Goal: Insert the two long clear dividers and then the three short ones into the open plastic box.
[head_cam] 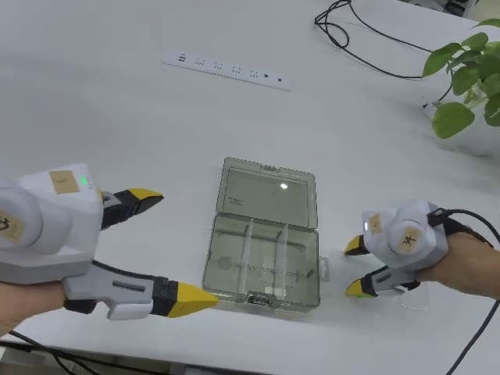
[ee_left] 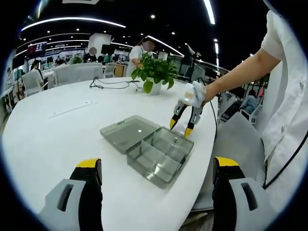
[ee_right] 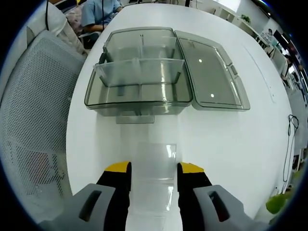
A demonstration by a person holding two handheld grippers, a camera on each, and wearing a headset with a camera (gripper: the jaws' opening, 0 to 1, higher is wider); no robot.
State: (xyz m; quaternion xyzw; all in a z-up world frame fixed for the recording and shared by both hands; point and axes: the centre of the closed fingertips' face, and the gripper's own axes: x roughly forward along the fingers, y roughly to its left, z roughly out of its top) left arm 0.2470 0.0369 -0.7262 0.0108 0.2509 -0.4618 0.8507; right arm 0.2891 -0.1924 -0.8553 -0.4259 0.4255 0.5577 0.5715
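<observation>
- Bare bench [head_cam: 117, 125] lies open left of the plastic box [head_cam: 234, 293] and beyond its flat-lying lid [head_cam: 269, 195], as far as the power strip [head_cam: 226, 69].
- Upright dividers [ee_right: 139, 72] split the box's inside into narrow compartments.
- Just right of the box, clear divider pieces [ee_right: 154, 163] lie flat.
- Far beyond-right of it stand cables [head_cam: 336, 33] and a potted plant [head_cam: 453, 117].

smoke-clear rectangular plastic box [head_cam: 212, 269] at centre of white table [head_cam: 117, 117], its hinged lid [head_cam: 269, 195] flat behind, clear plastic dividers [head_cam: 247, 248] upright inside. left gripper [head_cam: 187, 246] lies left of the box, right gripper [head_cam: 348, 270] right. loose clear divider sheets [ee_right: 154, 159] lie on the table before the right gripper. white power strip [head_cam: 226, 70] behind; leafy green potted plant [head_cam: 469, 78] far right.
</observation>
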